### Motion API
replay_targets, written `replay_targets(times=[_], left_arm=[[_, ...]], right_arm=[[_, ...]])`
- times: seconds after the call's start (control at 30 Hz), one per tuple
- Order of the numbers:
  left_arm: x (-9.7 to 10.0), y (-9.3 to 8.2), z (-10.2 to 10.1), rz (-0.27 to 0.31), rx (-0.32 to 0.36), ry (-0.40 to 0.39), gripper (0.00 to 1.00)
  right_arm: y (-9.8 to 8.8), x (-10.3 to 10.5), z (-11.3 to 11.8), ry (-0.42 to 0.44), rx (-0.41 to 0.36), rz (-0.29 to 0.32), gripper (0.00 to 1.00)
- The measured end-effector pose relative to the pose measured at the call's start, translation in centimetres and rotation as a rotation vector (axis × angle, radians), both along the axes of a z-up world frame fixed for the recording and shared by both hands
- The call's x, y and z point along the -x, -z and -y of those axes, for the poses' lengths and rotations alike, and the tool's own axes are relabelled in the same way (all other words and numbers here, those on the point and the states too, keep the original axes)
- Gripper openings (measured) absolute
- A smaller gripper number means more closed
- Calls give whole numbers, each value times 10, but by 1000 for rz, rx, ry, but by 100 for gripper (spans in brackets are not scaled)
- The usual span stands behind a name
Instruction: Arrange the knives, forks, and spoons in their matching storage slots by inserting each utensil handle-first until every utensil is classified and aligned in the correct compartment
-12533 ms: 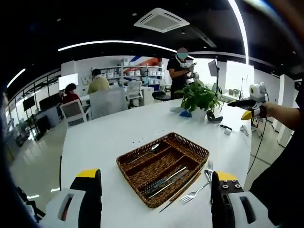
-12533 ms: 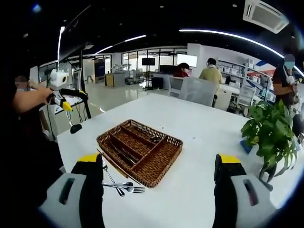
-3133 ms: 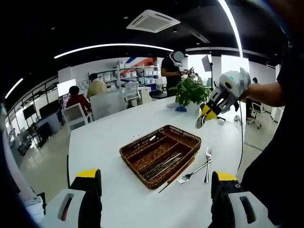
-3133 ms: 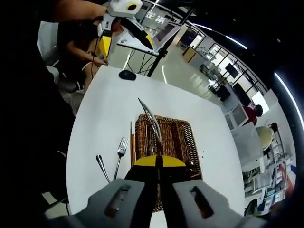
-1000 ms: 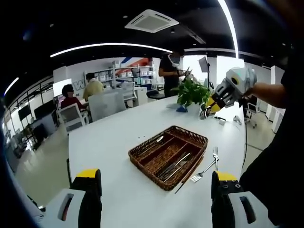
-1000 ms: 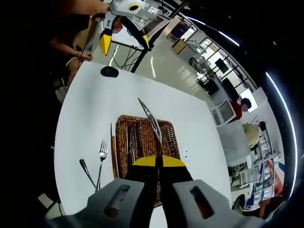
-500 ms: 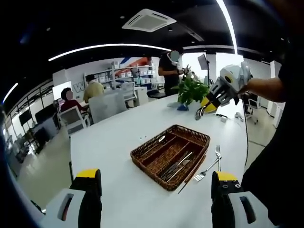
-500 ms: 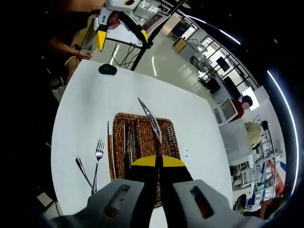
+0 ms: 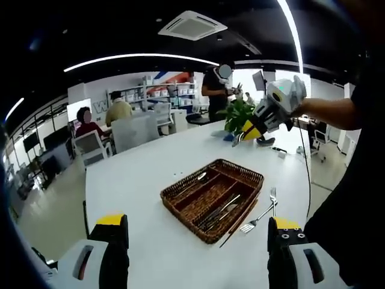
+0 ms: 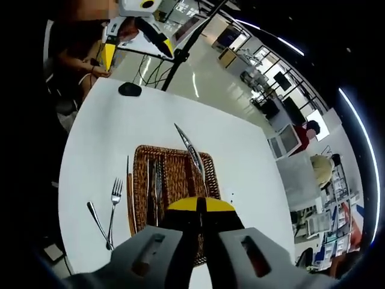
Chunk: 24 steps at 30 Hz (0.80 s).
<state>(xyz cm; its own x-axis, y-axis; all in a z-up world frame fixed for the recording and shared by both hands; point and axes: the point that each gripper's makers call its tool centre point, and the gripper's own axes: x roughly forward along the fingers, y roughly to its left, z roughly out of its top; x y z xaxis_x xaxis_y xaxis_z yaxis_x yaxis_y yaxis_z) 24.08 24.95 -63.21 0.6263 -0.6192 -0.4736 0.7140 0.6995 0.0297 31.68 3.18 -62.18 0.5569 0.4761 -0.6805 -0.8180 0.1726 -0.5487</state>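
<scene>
A brown wicker tray (image 9: 213, 195) with long slots sits on the white table (image 9: 138, 174); knives lie in one slot and a spoon in the far one. Beside the tray lie a fork (image 9: 257, 217), a second utensil (image 9: 272, 195) and a thin brown stick (image 9: 236, 218). My left gripper (image 9: 197, 224) is open, low before the tray. My right gripper (image 10: 200, 203) is shut on a spoon (image 10: 191, 150), held in the air above the tray (image 10: 171, 192). The right gripper (image 9: 249, 129) shows high beyond the tray. A fork (image 10: 113, 201) and a spoon (image 10: 96, 220) lie left of the tray.
A potted plant (image 9: 243, 117) stands at the table's far end. A black mouse (image 10: 128, 89) lies near the table edge. Chairs and seated people are beyond the table; another person stands by the plant. The left gripper (image 10: 135, 45) hangs past the far edge.
Since the earliest frames my right gripper has shut on a spoon and lifted it. In the last half second it has moved left over the tray's far side.
</scene>
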Motion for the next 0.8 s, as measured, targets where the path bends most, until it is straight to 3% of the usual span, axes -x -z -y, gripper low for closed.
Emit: replay_targets(times=[0.4, 0.8], left_arm=[[3, 1, -1, 2, -3, -17, 100], [10, 7, 2, -17, 1, -23, 100]], right_arm=[[-12, -38, 2, -7, 21, 21, 0], [-8, -61, -9, -9, 15, 4, 0]])
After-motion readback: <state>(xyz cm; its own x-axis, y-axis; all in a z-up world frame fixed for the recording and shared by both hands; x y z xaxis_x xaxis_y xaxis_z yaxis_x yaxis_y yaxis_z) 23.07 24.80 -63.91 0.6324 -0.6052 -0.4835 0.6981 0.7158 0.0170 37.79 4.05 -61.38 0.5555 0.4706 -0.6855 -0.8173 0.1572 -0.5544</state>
